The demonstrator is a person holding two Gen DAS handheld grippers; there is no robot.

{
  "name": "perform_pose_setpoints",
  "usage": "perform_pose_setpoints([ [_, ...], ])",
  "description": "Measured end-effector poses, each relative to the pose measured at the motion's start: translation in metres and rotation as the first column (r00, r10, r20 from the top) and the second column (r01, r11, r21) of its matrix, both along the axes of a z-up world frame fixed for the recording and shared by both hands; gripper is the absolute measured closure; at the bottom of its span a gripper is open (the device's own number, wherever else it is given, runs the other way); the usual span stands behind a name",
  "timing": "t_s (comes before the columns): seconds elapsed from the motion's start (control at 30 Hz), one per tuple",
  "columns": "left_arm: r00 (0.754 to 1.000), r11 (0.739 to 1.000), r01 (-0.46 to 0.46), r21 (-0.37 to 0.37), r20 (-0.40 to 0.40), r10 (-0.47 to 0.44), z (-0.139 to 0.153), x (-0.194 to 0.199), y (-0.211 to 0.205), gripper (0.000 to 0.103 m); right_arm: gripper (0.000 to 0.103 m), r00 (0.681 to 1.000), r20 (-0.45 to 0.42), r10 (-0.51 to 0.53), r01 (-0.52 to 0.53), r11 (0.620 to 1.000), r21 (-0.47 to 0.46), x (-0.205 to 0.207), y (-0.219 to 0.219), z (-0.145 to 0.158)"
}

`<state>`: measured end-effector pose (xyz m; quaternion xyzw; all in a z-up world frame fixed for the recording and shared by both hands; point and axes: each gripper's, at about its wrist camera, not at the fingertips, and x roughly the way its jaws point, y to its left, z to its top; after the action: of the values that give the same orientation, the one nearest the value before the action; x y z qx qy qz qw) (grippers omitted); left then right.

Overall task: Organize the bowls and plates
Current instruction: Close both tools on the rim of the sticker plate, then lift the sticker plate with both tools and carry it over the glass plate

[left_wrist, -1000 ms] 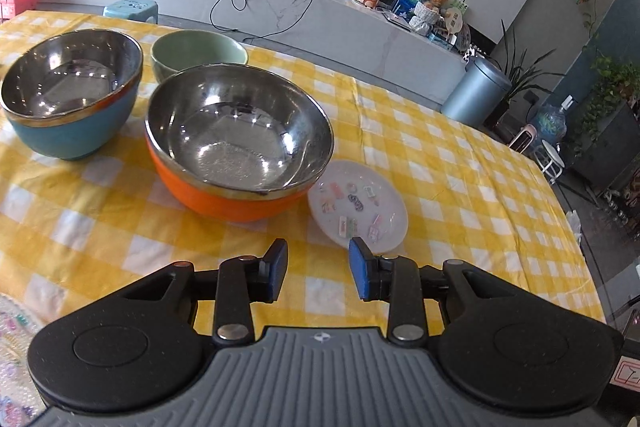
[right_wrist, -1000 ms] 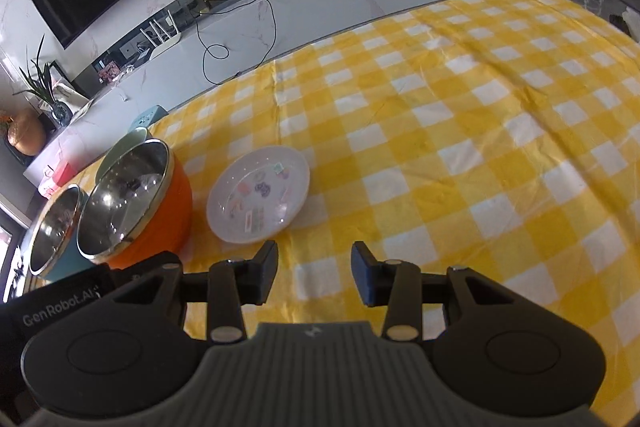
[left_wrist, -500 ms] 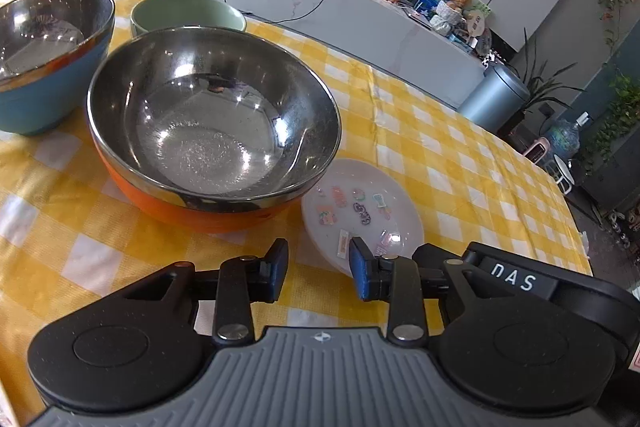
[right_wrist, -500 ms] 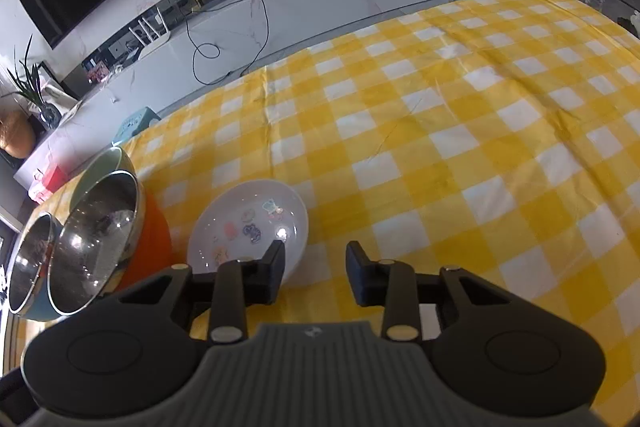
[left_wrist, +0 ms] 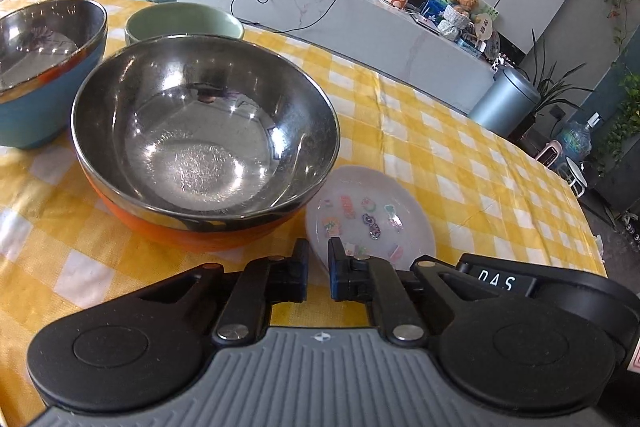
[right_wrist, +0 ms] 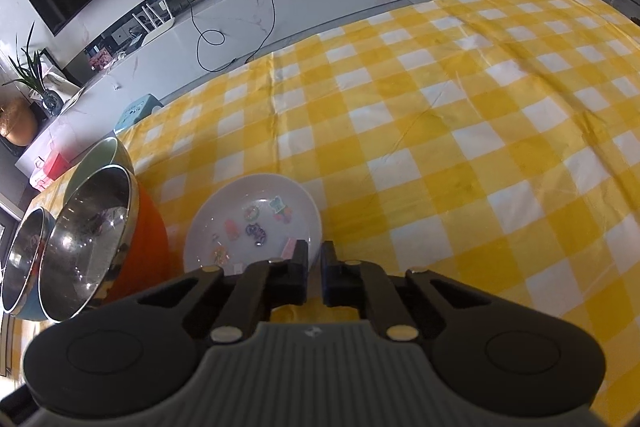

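- The bench (right_wrist: 460, 131) is spread with a yellow-and-white checked cloth, soft and slightly creased. Most of it is bare; all the dishes sit in one group at one end.
- The orange bowl (left_wrist: 200, 227), the biggest dish, has a round body with a polished steel lining that mirrors the room. It stands upright and empty, touching or nearly touching the small plate beside it.
- The blue bowl (left_wrist: 36, 111) is the same make, steel inside with a thin gold rim. It stands just beside the orange one, separate, not nested.
- The green bowl (left_wrist: 184, 25) looks matte, probably ceramic, and sits behind the other two.
- The small plate (right_wrist: 256, 211) is white, shallow and glossy, printed with little coloured pictures. It lies flat on the cloth next to the orange bowl.
- The left claw (left_wrist: 318, 273) has narrowed to a slim gap at the plate's near rim; whether its pads bite the rim I cannot tell.
- The right claw (right_wrist: 314, 273) is drawn fully together at the same plate's near edge; the rim seems to run between its tips, but a grip cannot be confirmed.
- Progress, as I judge it: barely begun. Nothing is stacked; every bowl stands alone, and the plate looks like the first piece to be handled.
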<state>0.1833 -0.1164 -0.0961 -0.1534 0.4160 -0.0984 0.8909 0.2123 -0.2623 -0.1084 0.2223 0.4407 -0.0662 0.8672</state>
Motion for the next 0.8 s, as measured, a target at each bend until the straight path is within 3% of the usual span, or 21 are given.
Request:
perform_pose_setpoints([
  [0.4,1.000,1.000,0.013,-0.010,-0.014,-0.013,0.016,-0.028,0.017,0.096,0.100,1.000,-0.018,-0.003,0.003,0.999,0.037,-0.039,0.011,0.016],
  [0.8,0.999,1.000,0.000,0.031,-0.036,0.001,0.036,-0.084,0.060,0.098,0.099,0.997,-0.033,0.065,-0.063,0.996,0.064,-0.103,0.059,0.035],
])
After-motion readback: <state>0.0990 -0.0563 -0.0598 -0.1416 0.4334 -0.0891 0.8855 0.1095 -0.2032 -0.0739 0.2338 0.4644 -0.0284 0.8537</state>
